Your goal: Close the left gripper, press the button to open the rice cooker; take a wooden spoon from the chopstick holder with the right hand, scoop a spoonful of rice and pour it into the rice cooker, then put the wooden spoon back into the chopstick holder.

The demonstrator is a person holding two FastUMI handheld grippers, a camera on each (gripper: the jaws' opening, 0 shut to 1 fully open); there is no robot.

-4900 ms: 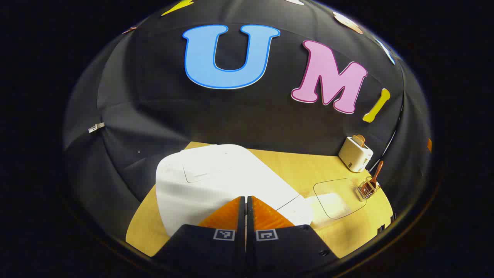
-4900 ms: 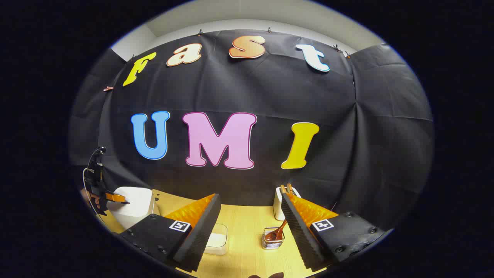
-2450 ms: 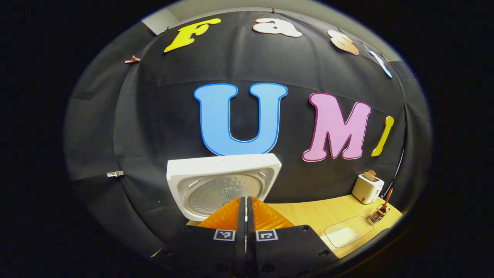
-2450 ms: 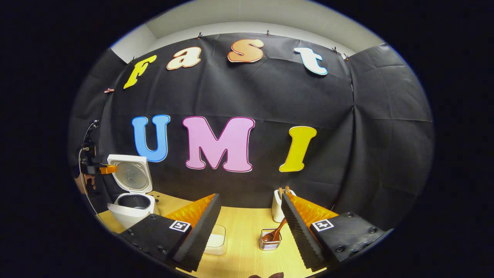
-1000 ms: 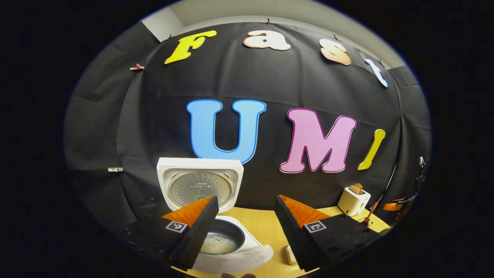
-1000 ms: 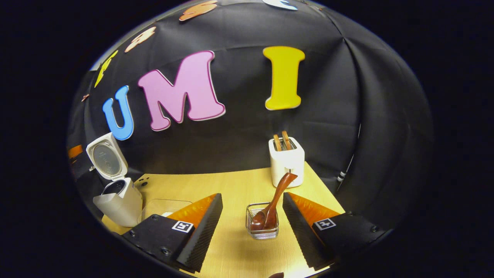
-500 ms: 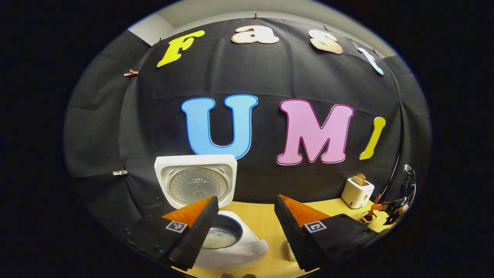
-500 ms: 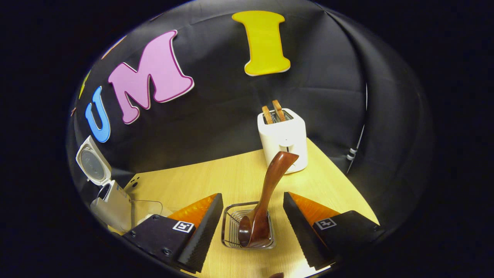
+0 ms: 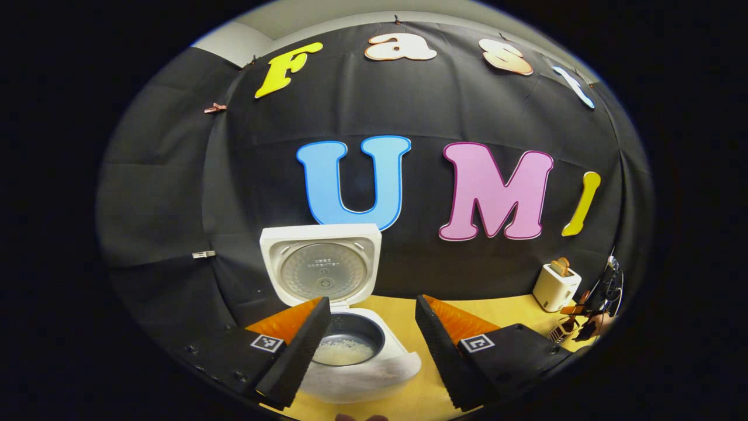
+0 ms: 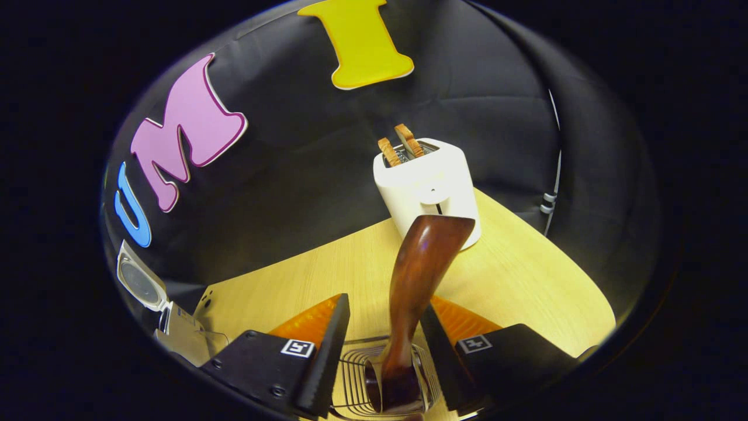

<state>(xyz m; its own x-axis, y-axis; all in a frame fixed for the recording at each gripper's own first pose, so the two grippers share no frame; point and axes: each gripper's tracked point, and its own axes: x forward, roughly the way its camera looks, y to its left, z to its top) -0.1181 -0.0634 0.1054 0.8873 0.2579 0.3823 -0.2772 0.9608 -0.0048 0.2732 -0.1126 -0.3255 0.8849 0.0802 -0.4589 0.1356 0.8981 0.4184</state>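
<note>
In the right gripper view my right gripper (image 10: 383, 345) sits with its fingers apart on either side of the wooden spoon (image 10: 416, 292), not squeezing it from what I can see. The spoon stands tilted in the wire chopstick holder (image 10: 356, 374) at 6 o'clock, with the toaster (image 10: 426, 187) past it at 12. My left gripper (image 9: 369, 336) is spread open too, rice cooker (image 9: 365, 365) just ahead, lid (image 9: 321, 263) up at 11 o'clock, rice (image 9: 342, 352) inside.
</note>
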